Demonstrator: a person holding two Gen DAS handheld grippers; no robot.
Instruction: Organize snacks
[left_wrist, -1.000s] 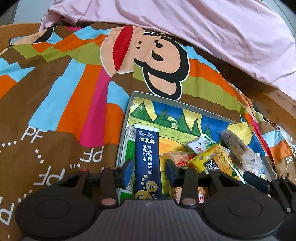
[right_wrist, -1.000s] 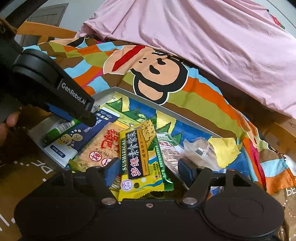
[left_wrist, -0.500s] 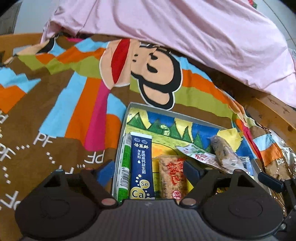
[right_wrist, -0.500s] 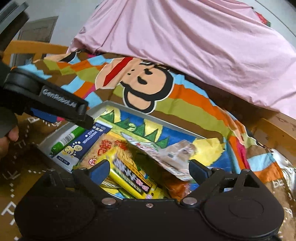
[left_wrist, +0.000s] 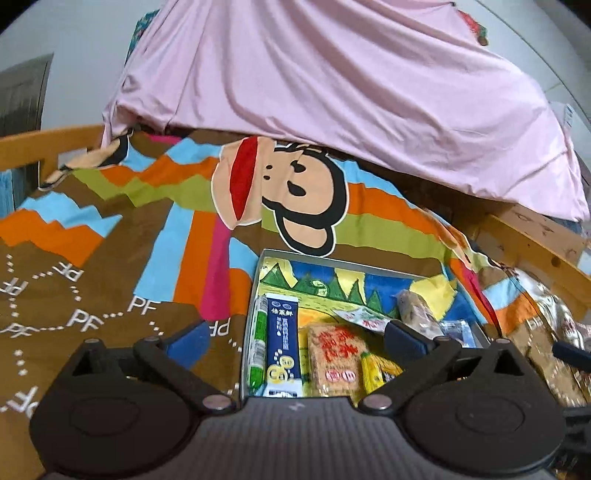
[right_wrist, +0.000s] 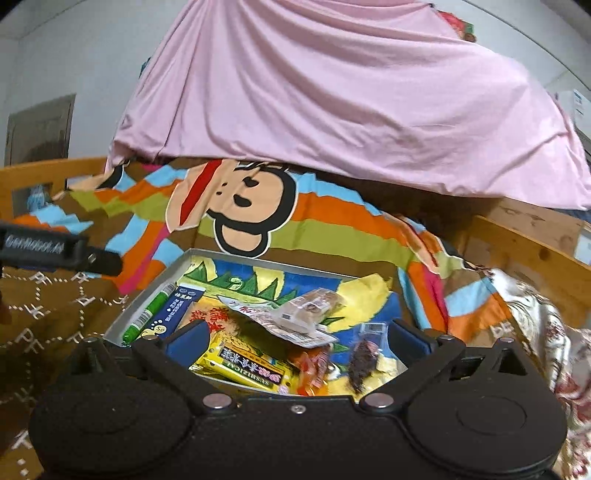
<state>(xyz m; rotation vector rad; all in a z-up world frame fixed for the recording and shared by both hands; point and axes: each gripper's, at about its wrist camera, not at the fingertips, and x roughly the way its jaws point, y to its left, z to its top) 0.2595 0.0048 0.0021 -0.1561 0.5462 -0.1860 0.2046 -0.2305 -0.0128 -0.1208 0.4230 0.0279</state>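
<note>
A shallow grey box (left_wrist: 332, 258) with a cartoon-printed floor lies on the bed and holds several snacks. In the left wrist view a green stick pack (left_wrist: 257, 339), a dark blue packet (left_wrist: 283, 343) and an orange rice cracker (left_wrist: 334, 358) lie side by side at its left. My left gripper (left_wrist: 295, 341) is open and empty above them. In the right wrist view a yellow packet (right_wrist: 243, 363), a clear-wrapped cake (right_wrist: 310, 306) and a dark dried-fruit bag (right_wrist: 364, 356) lie in the box (right_wrist: 266, 258). My right gripper (right_wrist: 297, 338) is open and empty above them.
The box rests on a striped monkey-print blanket (left_wrist: 147, 229). A pink sheet (left_wrist: 332, 92) drapes over the back. A wooden bed rail (left_wrist: 535, 251) runs along the right, with more wrapped snacks (left_wrist: 561, 332) beside it. The left gripper's finger (right_wrist: 55, 251) shows at the right wrist view's left.
Both grippers have opened wide and pulled up and back from the box. The blue packet and the yellow packet were let go and lie in the box.
</note>
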